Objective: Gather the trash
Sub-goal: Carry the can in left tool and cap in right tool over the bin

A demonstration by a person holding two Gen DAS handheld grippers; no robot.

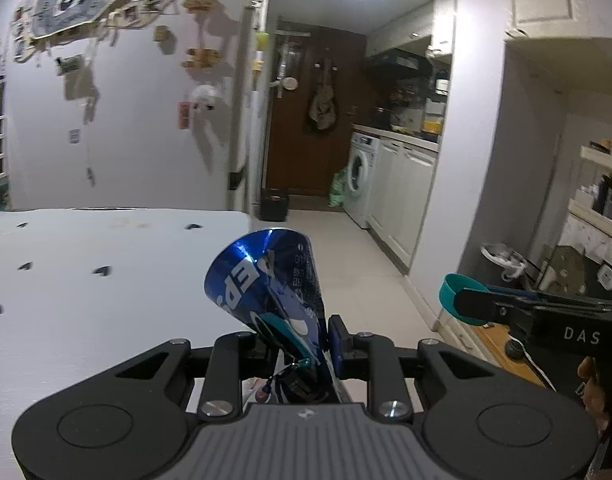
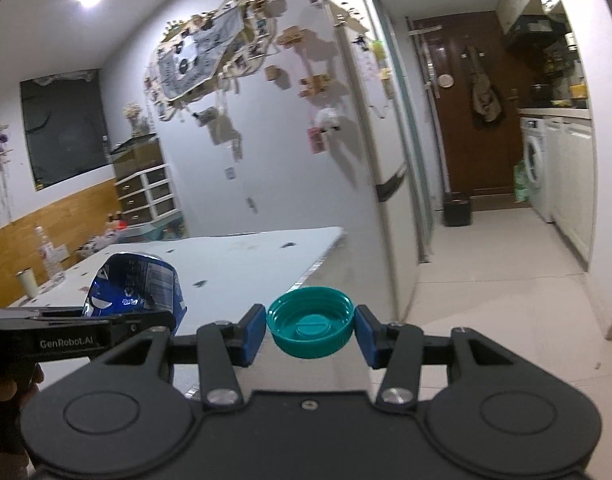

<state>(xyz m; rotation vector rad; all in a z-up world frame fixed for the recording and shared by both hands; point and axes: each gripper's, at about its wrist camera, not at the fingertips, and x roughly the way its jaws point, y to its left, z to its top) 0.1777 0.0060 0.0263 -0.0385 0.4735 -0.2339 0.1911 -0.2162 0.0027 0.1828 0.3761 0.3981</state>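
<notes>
My left gripper (image 1: 297,340) is shut on a crushed blue drink can (image 1: 265,276), which sticks up and forward from between the pads, above the near corner of the white table (image 1: 85,272). The same can (image 2: 141,284) shows at the left of the right wrist view, with the left gripper (image 2: 161,320) clamped on it. My right gripper (image 2: 310,330) is shut on a teal bottle cap (image 2: 310,322), its open side facing up, one blue pad on each side. In the left wrist view that cap (image 1: 456,286) and the right gripper (image 1: 470,306) appear at the right.
A fridge (image 2: 370,160) stands past the table's far end. A tiled corridor (image 1: 346,248) leads to a brown door (image 1: 306,120) and a washing machine (image 1: 360,176). A small lined bin (image 1: 502,258) stands on the floor at the right, by shelves. A bottle (image 2: 45,254) and cup (image 2: 27,282) stand at the table's left.
</notes>
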